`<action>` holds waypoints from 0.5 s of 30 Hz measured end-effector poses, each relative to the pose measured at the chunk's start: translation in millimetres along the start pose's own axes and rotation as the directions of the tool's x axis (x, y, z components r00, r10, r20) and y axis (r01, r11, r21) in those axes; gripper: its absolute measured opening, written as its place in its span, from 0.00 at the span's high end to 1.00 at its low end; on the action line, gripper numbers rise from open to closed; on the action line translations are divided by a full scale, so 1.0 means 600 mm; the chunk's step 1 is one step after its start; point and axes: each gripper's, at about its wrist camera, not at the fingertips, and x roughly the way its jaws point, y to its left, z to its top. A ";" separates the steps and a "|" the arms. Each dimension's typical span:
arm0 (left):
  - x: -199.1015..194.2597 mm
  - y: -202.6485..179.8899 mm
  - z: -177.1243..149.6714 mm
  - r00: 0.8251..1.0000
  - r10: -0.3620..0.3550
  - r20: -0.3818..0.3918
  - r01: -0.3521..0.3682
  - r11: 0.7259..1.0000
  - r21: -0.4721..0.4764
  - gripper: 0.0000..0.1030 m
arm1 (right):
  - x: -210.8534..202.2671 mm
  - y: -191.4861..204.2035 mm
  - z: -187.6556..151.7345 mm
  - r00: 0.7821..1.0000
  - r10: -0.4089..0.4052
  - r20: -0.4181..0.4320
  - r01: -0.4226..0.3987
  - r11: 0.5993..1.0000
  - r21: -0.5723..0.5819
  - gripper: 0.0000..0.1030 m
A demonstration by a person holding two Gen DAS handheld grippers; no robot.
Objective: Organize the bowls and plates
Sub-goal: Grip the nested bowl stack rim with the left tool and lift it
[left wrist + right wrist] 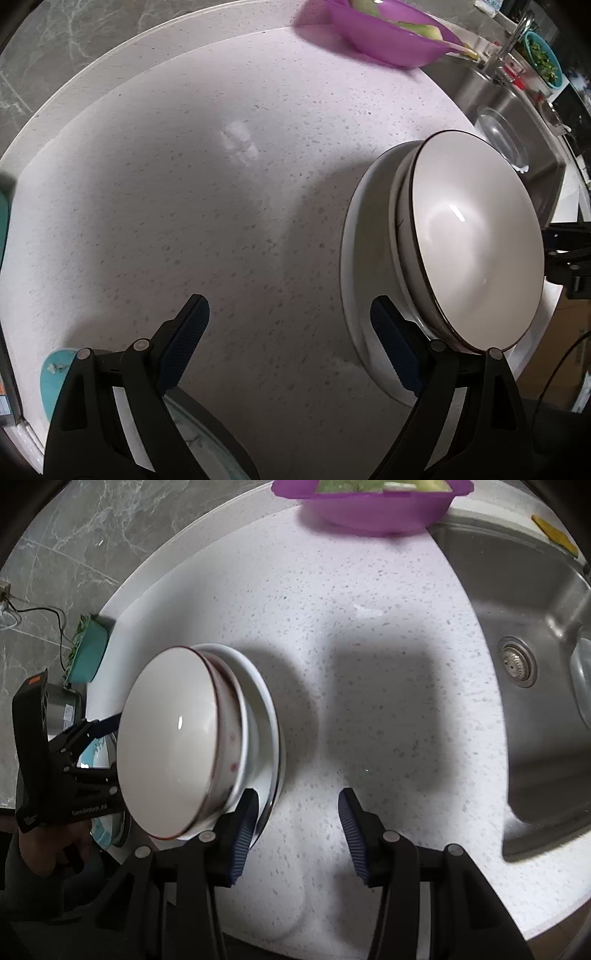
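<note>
A stack of glossy white ceramic dishes (476, 240) (173, 738) sits on the pale speckled stone countertop (221, 203) (369, 683): a broad white plate (360, 266) (267, 716) at the bottom, a shallower dish on it, and on top a white bowl with a thin dark-red rim (480, 236) (166, 738), its hollow bare but for a glint of light. The left gripper (290, 343) (107, 753) stands wide apart with nothing between its blue ribbed pads; its right finger lies just beside the plate's edge. The right gripper (297, 825) is likewise spread wide and holds nothing, its left pad close against the lower rim of the stack; whether it touches, I cannot tell. Toward the back of the counter stands a purple plastic bowl (391, 37) (369, 506) with pale green cut vegetables in it. Beside the counter is the stainless steel sink (517, 122) (535, 664), with a clear glass dish (502, 136) lying in its basin. Behind the tap is a teal bowl (546, 62) of chopped greens. A teal container (88, 653) stands at the counter's far left edge.
</note>
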 end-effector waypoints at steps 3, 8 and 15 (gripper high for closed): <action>0.006 -0.005 0.010 1.000 -0.002 0.001 0.002 1.000 0.008 0.13 | 0.011 0.002 0.002 1.000 0.001 0.029 0.000 1.000 -0.020 0.52; 0.012 0.001 0.024 0.999 -0.036 0.030 0.036 0.999 -0.002 0.21 | 0.019 -0.003 0.004 0.998 0.025 0.062 -0.024 1.000 -0.014 0.52; 0.019 -0.001 0.044 0.993 -0.113 0.046 0.113 0.994 0.006 0.45 | 0.020 0.000 0.011 0.996 0.021 0.090 -0.017 0.999 -0.038 0.53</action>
